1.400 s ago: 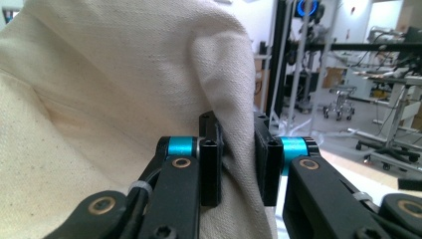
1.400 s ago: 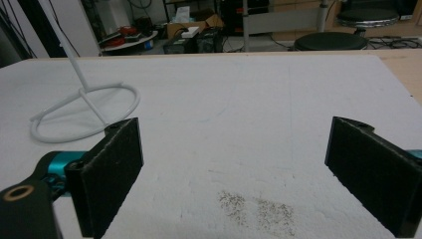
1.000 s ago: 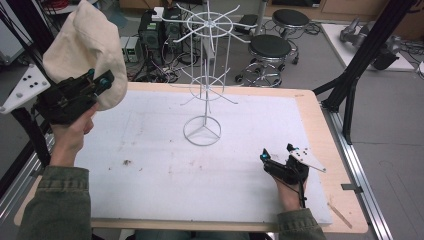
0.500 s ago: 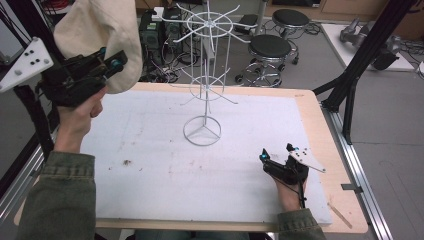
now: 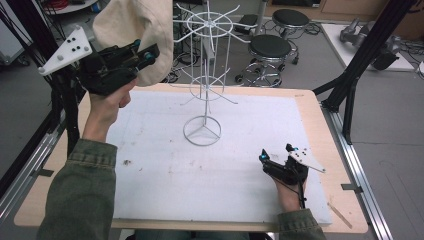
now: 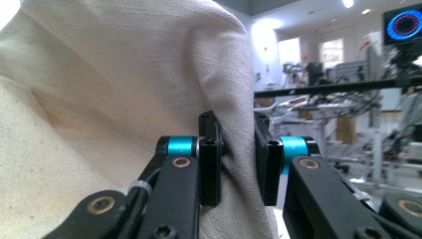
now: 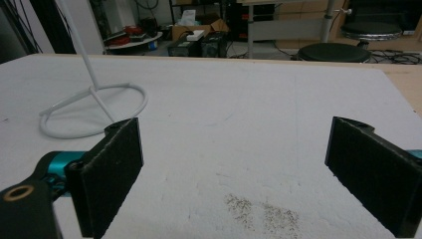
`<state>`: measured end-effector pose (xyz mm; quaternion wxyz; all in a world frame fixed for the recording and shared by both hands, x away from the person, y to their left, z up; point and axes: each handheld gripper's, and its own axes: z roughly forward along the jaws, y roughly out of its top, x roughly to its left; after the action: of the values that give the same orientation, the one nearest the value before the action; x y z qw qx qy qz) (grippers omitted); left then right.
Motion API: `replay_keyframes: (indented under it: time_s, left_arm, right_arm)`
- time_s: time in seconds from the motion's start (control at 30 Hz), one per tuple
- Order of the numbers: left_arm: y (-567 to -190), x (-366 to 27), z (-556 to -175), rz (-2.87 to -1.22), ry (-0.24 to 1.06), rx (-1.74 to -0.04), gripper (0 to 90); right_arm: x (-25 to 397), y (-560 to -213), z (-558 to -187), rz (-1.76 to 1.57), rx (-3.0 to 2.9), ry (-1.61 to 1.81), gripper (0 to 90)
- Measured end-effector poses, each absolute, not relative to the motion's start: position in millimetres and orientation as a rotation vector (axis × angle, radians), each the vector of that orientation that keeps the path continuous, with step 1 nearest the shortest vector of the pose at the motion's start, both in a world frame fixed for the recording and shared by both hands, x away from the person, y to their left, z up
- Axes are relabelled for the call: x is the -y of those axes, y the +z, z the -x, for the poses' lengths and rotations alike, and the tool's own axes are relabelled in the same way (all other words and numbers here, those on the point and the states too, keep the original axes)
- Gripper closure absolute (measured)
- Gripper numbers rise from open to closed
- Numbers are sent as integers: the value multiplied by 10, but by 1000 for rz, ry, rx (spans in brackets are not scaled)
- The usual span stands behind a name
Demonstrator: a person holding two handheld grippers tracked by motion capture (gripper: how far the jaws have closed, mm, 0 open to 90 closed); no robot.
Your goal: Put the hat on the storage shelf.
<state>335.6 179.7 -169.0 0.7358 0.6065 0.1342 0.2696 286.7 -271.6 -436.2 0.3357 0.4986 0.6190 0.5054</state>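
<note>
A cream cloth cap point(image 5: 135, 30) hangs high at the back left, pinched by my left gripper point(image 5: 149, 52), which is shut on a fold of it. In the left gripper view the cream cloth cap point(image 6: 114, 94) bunches between the black pads point(image 6: 263, 159). A white wire stand point(image 5: 206, 75) with spoked hooks rises from a ring base point(image 5: 202, 131) at the middle of the table, just right of the cap. My right gripper point(image 5: 276, 157) rests low on the white mat at the front right, open, nothing between its pads point(image 7: 114, 174). The ring base point(image 7: 94, 112) lies ahead of it to the left.
A white mat point(image 5: 210, 175) covers the wooden table point(image 5: 320, 115). Specks of dirt point(image 7: 259, 211) lie on the mat near the right gripper. Black stools point(image 5: 270, 47) and black frame legs point(image 5: 360, 65) stand beyond the table's far and right edges.
My left gripper has lifted the cap up and to the right, toward the top of the wire stand. The right gripper has stayed where it was.
</note>
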Motion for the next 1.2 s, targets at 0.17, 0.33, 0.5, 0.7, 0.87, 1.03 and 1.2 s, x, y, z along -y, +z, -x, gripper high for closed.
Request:
replay_keyframes:
  time_s: [0.17,0.33,0.5,0.7,0.87,1.03,1.2]
  left_arm:
    - [-1653,-1707,-3355,-1356,588,-267,770]
    - [-1649,-1672,-3366,-1369,579,-249,770]
    - [-1667,-1627,-3396,-1393,578,-242,768]
    - [-1742,-1554,-3393,-1466,597,-233,760]
    - [-1826,-1499,-3406,-1531,614,-235,759]
    - [-1946,-1454,-3431,-1586,622,-249,755]
    - [-2122,-1457,-3487,-1589,582,-274,744]
  right_arm:
    - [2721,-4361,-2867,-1293,-1615,1319,71]
    - [2718,-4361,-2868,-1291,-1617,1322,71]
    - [2717,-4363,-2869,-1295,-1620,1320,71]
    - [2713,-4362,-2864,-1300,-1623,1320,71]
    - [2715,-4361,-2864,-1298,-1618,1324,72]
    - [2717,-4362,-2865,-1298,-1620,1323,72]
    - [2720,-4362,-2865,-1296,-1619,1323,71]
